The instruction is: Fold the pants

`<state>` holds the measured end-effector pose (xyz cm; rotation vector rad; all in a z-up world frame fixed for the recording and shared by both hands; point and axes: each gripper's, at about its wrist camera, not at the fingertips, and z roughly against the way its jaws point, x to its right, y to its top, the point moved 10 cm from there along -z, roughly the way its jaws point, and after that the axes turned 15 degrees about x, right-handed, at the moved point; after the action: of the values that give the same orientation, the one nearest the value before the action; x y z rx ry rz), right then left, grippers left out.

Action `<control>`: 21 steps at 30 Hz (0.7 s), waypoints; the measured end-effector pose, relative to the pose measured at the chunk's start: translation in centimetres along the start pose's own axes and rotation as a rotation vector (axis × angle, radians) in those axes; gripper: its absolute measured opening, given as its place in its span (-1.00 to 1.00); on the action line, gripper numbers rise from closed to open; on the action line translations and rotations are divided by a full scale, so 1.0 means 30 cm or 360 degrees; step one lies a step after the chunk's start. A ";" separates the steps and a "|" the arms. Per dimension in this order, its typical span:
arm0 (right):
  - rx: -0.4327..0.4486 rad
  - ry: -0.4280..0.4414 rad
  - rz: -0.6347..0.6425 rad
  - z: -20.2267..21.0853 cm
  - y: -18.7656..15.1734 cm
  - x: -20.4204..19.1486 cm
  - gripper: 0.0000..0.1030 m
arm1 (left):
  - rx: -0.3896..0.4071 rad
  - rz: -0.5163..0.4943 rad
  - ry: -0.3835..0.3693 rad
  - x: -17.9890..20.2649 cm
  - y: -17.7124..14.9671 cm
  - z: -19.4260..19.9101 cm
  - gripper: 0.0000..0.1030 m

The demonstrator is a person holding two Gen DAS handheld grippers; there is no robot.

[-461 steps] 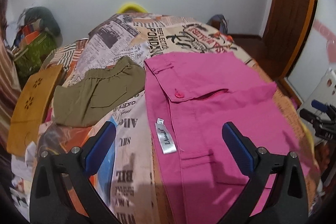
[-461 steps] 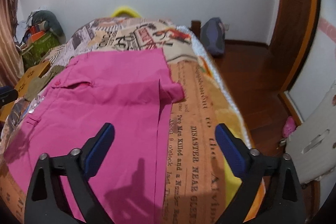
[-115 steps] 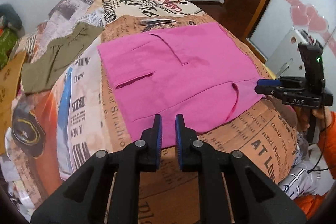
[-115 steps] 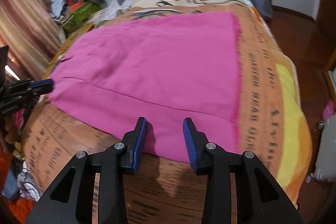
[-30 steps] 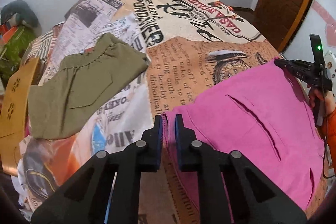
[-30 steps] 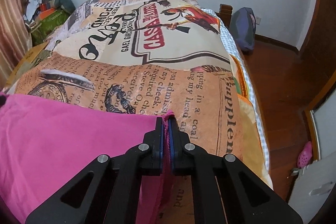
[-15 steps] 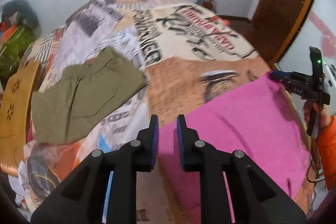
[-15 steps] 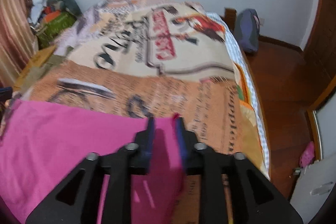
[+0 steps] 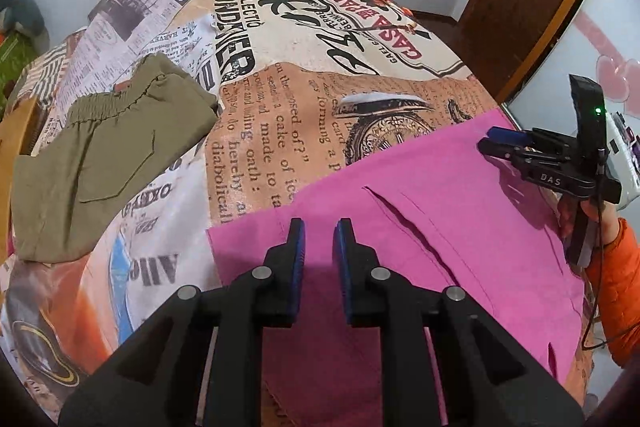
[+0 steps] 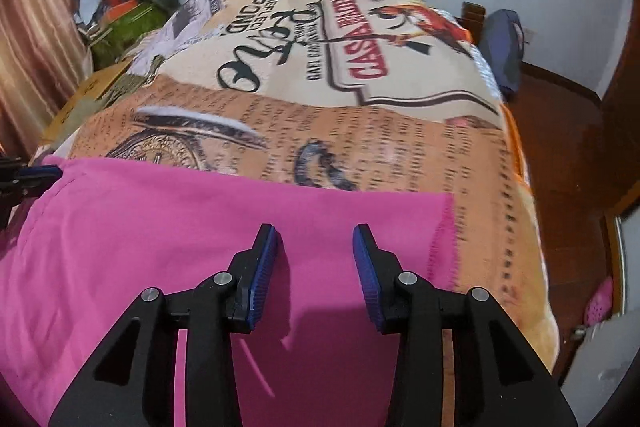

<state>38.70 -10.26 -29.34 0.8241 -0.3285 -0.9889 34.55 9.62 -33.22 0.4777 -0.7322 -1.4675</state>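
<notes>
Both grippers hover parted over the folded pink pants [image 9: 460, 227], gripping nothing. The left gripper [image 9: 319, 227] shows a narrow gap, the right gripper [image 10: 314, 231] a wider one. Whether the pads touch the cloth cannot be told. Ahead lies the printed bedspread [image 9: 300, 99]; left of the left fingers, olive shorts [image 9: 100, 159].
</notes>
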 end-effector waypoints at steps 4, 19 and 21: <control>0.0000 -0.0064 -0.0014 0.054 0.016 0.036 -0.30 | 0.0021 -0.0002 0.0070 -0.016 0.018 0.027 -0.69; 0.0291 0.0040 0.0114 0.462 0.139 -0.181 -0.29 | 0.0265 0.0076 0.0165 -0.019 0.073 0.438 -0.64; 0.0311 0.0059 0.0132 0.494 0.134 -0.219 -0.28 | 0.0280 0.0077 0.0165 -0.003 0.057 0.481 -0.56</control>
<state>28.88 -10.45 -15.81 0.9965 -0.4291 -0.8722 25.69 11.88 -21.91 0.6610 -0.7888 -1.3289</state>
